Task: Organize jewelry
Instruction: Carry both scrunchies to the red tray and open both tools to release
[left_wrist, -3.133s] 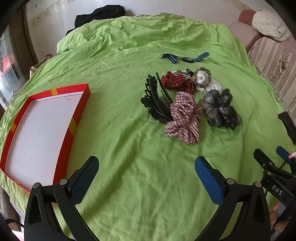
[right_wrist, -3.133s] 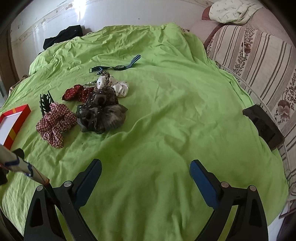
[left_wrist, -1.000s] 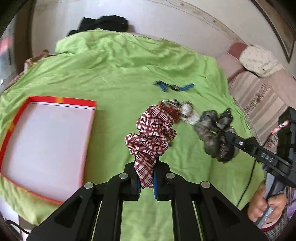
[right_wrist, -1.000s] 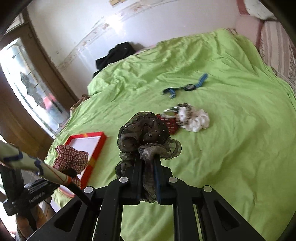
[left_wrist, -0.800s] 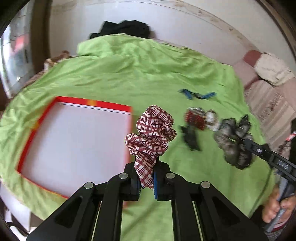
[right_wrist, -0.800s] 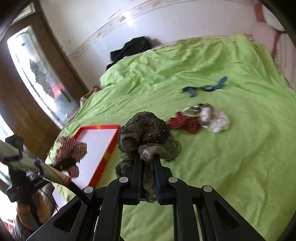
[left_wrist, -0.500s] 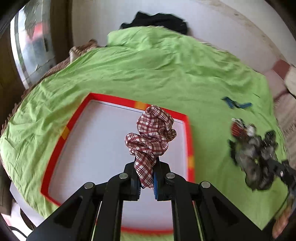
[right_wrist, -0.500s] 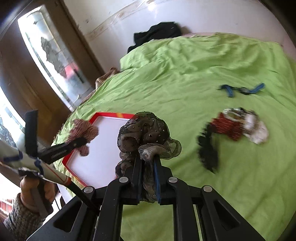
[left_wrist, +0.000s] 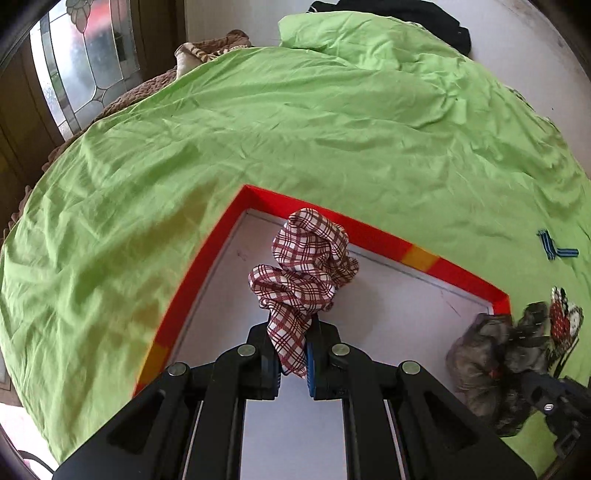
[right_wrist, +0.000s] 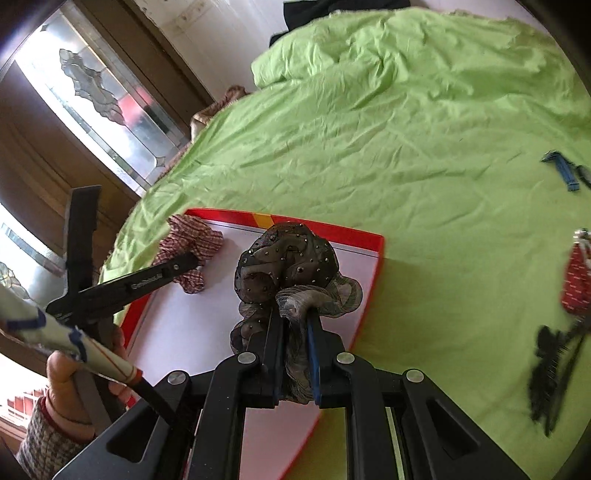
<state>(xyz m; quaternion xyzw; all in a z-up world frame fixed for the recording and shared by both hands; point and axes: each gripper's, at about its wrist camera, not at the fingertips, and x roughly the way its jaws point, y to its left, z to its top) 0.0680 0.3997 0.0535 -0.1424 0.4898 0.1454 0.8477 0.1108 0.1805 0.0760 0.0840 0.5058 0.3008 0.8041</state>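
We find the left gripper (left_wrist: 291, 363) nearly closed, its fingers pinching a red-and-white checked fabric scrunchie (left_wrist: 304, 271), ruffled and bunched, at the centre of the left wrist frame over the white floor of a shallow red-rimmed tray (left_wrist: 388, 242). The right gripper (right_wrist: 295, 363) is likewise clamped on a sheer grey-brown scrunchie (right_wrist: 288, 267) studded with small beads, at the centre of its frame above the tray's right edge. Both hang over a wrinkled green bedsheet (left_wrist: 258, 129).
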